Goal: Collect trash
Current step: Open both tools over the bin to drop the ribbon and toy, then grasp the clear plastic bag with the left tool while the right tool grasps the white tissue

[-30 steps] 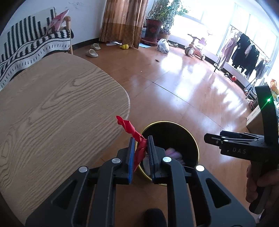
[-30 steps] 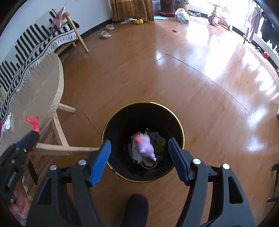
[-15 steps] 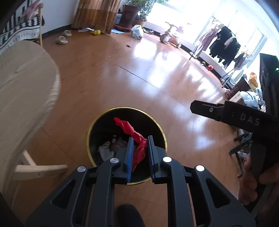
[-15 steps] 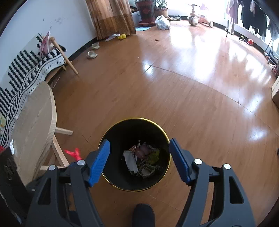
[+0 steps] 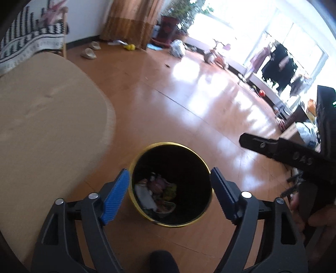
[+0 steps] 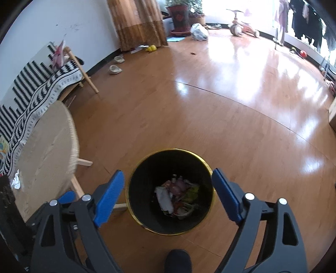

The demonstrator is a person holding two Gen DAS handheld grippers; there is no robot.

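Note:
A black bin with a gold rim (image 5: 145,151) stands on the wood floor, with several pieces of trash (image 5: 155,191) at its bottom. My left gripper (image 5: 170,193) is open and empty above the bin. My right gripper (image 6: 168,195) is open and empty, also above the bin (image 6: 136,168), whose trash (image 6: 176,195) shows between the fingers. The right gripper's body shows at the right of the left wrist view (image 5: 294,157). A crumpled white scrap (image 6: 15,181) lies on the wooden table (image 6: 46,151) at the left.
The round wooden table (image 5: 42,130) is left of the bin, its legs (image 6: 84,162) near the bin. A striped bench (image 6: 42,84) stands by the wall. Slippers (image 6: 114,69), a plant pot (image 6: 179,16), a tricycle (image 6: 241,27) and a clothes rack (image 5: 279,63) are far off.
My left gripper carried the red scrap from over the table to above the bin, then opened; the red scrap is out of its jaws. The right gripper stayed open and pulled back slightly.

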